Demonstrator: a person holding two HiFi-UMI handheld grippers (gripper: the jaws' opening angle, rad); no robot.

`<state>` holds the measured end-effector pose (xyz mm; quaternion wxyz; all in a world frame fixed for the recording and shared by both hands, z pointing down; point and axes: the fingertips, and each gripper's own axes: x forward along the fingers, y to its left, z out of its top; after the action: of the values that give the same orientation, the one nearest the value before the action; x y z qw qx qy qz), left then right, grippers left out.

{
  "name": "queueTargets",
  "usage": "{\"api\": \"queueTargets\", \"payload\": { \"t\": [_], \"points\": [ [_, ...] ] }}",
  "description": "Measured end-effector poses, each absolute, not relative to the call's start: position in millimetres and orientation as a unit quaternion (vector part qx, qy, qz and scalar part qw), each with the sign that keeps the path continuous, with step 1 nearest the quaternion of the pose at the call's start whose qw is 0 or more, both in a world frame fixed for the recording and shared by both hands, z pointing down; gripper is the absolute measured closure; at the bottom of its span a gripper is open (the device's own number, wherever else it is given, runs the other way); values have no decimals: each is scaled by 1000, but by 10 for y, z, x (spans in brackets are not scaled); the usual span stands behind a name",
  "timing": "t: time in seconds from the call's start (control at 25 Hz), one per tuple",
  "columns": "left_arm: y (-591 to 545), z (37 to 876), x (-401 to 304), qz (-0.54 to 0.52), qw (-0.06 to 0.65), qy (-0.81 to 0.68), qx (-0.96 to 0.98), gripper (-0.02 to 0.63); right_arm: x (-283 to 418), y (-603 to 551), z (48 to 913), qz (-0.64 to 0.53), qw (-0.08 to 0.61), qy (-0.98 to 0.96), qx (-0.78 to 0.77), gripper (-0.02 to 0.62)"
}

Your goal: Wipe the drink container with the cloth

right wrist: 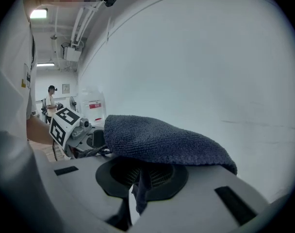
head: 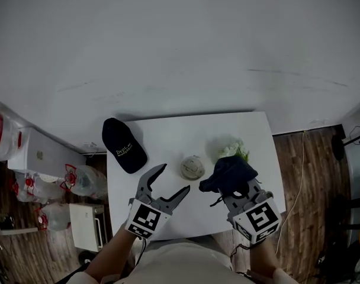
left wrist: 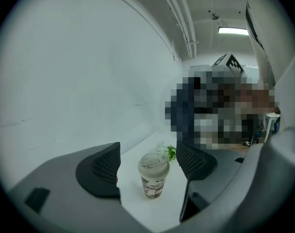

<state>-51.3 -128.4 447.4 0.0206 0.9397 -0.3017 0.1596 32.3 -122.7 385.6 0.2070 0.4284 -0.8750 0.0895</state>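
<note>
**Cup approached by the free gripper, cloth held ready**

Head view: the left gripper [head: 174, 179] is opened wide and empty, just short of the cup [head: 192, 167], which stands upright near the middle of the table [head: 168, 132]. The right gripper [head: 234, 189] is closed on the cloth [head: 228, 171], nearer the right edge.

Left gripper view: the cup is seen ahead between the pads [left wrist: 105, 166], untouched. The jaws are best centred below the lid and closed gently.

Right gripper view: a fold is pinched, the rest draped over the jaws.
</note>
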Motion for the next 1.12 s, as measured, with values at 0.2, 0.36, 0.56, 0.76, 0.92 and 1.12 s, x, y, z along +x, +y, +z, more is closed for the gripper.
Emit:
{"api": "queueTargets", "payload": {
  "t": [0.2,0.36,0.56,0.76,0.92,1.12],
  "points": [
    [-1400,4729,-334,188,31,-297,936,227,426,-1341,3974,97,213,-878,418,551],
    [-1429,5091,-237,209,58,-295,931,219,537,-1386,4091,106,220,-874,421,551],
    [-1468,5416,-62,254,33,-288,923,213,636,-1416,4261,118,236,-872,413,551],
    [-1521,5627,100,251,62,-291,921,190,712,-1410,4411,130,244,-870,409,551],
    [-1591,5700,146,244,72,-306,918,179,681,-1405,4478,138,245,-873,397,551],
    [-1652,5751,207,259,64,-296,917,179,643,-1407,4548,135,261,-878,377,551]
  ]
}}
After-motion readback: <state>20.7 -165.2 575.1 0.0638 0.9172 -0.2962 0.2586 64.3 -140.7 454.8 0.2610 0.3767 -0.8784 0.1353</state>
